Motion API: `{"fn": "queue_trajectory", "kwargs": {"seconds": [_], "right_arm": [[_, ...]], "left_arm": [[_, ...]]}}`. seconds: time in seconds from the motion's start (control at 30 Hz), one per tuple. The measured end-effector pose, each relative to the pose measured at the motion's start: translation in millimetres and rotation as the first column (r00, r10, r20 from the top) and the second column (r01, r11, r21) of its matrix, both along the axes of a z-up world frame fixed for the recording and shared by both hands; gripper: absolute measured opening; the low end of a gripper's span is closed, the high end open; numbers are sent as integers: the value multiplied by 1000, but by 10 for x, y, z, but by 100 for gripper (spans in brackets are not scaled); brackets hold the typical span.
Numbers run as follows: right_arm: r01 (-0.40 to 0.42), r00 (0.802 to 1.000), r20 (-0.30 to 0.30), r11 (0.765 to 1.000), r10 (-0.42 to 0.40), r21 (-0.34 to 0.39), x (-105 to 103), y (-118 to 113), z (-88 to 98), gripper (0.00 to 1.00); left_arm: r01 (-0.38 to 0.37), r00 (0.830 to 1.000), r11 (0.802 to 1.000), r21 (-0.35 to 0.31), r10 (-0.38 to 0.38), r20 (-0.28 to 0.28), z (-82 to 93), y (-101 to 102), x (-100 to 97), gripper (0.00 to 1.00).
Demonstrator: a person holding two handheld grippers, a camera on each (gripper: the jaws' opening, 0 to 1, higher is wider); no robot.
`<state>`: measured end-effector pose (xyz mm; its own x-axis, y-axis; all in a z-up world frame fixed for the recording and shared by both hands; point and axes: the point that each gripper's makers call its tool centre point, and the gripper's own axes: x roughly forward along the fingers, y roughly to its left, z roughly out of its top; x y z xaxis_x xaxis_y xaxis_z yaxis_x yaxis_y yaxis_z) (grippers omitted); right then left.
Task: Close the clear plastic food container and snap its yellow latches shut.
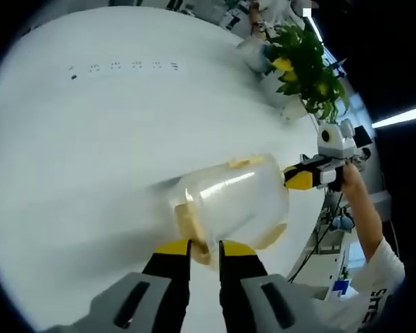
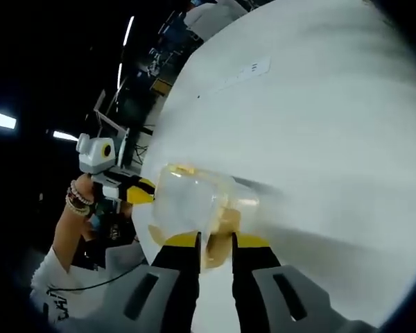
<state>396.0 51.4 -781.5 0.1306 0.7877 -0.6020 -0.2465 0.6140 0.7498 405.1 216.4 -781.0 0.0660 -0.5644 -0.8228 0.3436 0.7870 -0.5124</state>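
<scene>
Left gripper (image 1: 204, 251) and right gripper (image 2: 215, 246), each with jaws drawn close on a yellow latch (image 1: 194, 232) at opposite ends of the clear plastic food container (image 1: 232, 201), which sits on the white table (image 1: 90, 139) with its lid apparently down. To seat a latch well, press squarely along the end wall – one end braced while the other snaps. The container's long axis seemingly runs gripper to gripper, each end pointing at a tool.

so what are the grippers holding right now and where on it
Both hold the clear container, one at each end: the left gripper and the right gripper each pinch a yellowish latch edge.
</scene>
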Motion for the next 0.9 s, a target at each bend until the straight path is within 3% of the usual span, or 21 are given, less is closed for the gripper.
{"fn": "queue_trajectory", "kwargs": {"seconds": [0.37,0.4,0.67,0.9], "right_arm": [[34,999,-13,999,-33,30,8,2,-2,13],[38,999,-14,999,-38,35,13,6,-4,13],[62,998,-37,996,-60,58,1,-4,-6,12],[162,984,-104,969,-144,189,81,1,-22,10]], "left_arm": [[-24,999,1000,-16,24,-24,-14,-14,-8,7],[-38,998,999,-18,37,-48,-25,-7,-44,8],[-45,998,998,-50,42,-51,-7,0,-32,9],[-63,997,995,-74,59,-59,-45,-47,-27,15]]}}
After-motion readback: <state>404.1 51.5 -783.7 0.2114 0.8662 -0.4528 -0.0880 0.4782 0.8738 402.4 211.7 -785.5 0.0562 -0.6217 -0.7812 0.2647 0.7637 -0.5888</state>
